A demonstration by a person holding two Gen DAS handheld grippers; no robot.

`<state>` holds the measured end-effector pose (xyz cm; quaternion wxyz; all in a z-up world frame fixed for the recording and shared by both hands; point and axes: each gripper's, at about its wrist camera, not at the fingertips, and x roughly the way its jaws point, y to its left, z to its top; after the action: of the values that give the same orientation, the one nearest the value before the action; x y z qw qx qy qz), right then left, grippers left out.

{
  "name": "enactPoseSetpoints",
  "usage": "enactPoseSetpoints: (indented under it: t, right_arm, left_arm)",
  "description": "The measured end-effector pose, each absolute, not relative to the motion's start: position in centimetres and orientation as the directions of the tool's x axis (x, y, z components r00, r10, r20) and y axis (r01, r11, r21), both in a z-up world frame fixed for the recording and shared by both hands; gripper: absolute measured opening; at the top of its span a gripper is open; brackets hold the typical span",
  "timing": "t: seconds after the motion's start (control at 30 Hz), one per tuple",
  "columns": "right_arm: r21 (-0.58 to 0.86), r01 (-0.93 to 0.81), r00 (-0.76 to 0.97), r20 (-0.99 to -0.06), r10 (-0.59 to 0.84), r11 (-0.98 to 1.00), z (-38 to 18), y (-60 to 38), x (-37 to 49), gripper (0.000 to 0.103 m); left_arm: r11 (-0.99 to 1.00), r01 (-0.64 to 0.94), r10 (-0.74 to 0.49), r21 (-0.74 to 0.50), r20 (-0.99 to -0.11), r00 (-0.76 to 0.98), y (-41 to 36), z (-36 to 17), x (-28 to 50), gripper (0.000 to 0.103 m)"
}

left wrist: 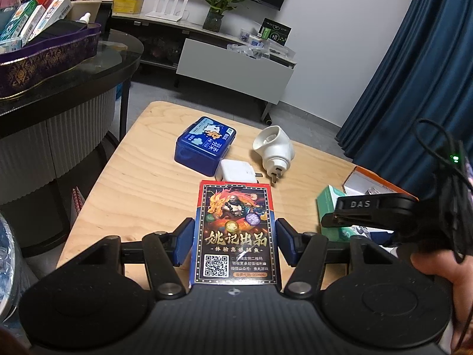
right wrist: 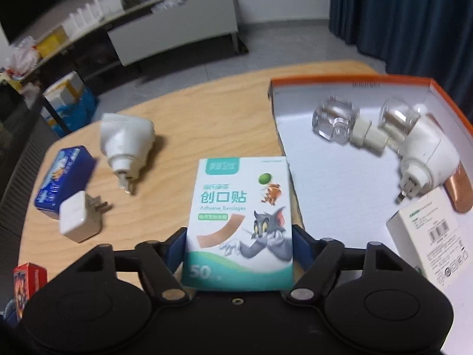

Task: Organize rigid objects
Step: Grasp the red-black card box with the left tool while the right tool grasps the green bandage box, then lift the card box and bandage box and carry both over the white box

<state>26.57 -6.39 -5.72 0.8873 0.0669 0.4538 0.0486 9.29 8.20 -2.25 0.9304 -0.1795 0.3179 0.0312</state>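
Observation:
My left gripper (left wrist: 235,238) is shut on a red and blue card box (left wrist: 235,233), held above the wooden table (left wrist: 142,183). My right gripper (right wrist: 239,245) is shut on a white and green adhesive bandage box (right wrist: 241,219) next to the left wall of the orange-rimmed tray (right wrist: 340,183). On the table lie a blue tin (left wrist: 204,145), a white charger (left wrist: 236,171) and a white plug-in device (left wrist: 273,148). The same three show in the right wrist view: tin (right wrist: 63,182), charger (right wrist: 78,219), plug-in device (right wrist: 125,142).
The tray holds a clear bottle (right wrist: 335,121), a plug-in device with a bottle (right wrist: 419,145), a white barcode box (right wrist: 434,236) and a copper-coloured piece (right wrist: 459,189). A dark round table with a purple tray of boxes (left wrist: 50,50) stands at left. Blue curtains (left wrist: 414,59) hang at right.

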Motion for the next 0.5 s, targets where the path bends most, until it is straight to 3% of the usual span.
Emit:
enactPoseSetpoints:
  t: [0.5]
  right_arm:
    - [0.096, -0.178, 0.74, -0.643, 0.198, 0.979, 0.5, -9.9, 19.5, 0.084]
  left_arm:
    - [0.957, -0.124, -0.049, -0.263, -0.567, 0.822, 5.4, 0.2, 8.4, 0.06]
